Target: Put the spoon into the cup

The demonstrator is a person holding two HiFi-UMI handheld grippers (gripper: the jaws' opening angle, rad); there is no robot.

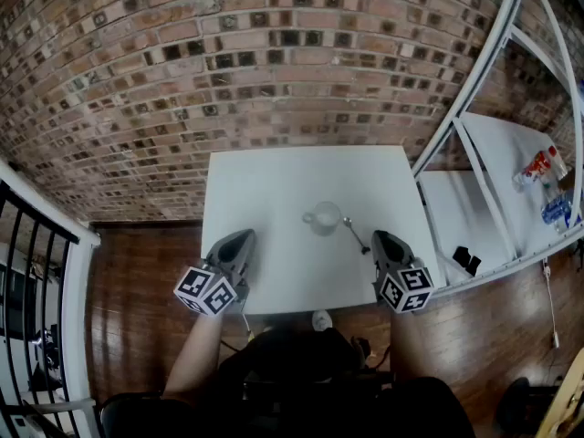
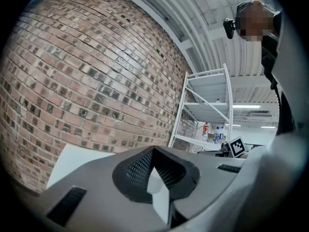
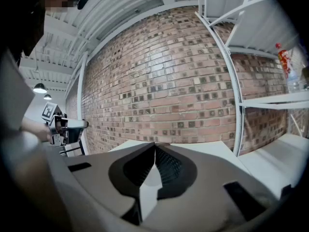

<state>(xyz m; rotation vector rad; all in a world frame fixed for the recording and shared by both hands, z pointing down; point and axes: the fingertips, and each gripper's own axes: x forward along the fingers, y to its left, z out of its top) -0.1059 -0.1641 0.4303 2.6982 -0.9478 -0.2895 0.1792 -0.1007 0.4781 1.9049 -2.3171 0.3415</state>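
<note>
A clear glass cup [image 1: 322, 216] stands near the middle of the white table [image 1: 274, 181]. A metal spoon [image 1: 355, 233] lies flat just right of it, handle toward the front right. My left gripper [image 1: 245, 238] hovers over the table's front left, shut with nothing held. My right gripper [image 1: 382, 239] is at the front right, close to the spoon's handle end, shut and empty. In the left gripper view the jaws [image 2: 153, 151] meet tip to tip; in the right gripper view the jaws [image 3: 154, 146] also meet. Neither gripper view shows cup or spoon.
A brick wall [image 1: 274, 62] rises behind the table. White metal shelving [image 1: 493, 181] stands to the right, with bottles [image 1: 540, 167] and a small black object [image 1: 466, 260] on it. A black railing [image 1: 36, 272] runs along the left. Wooden floor lies below.
</note>
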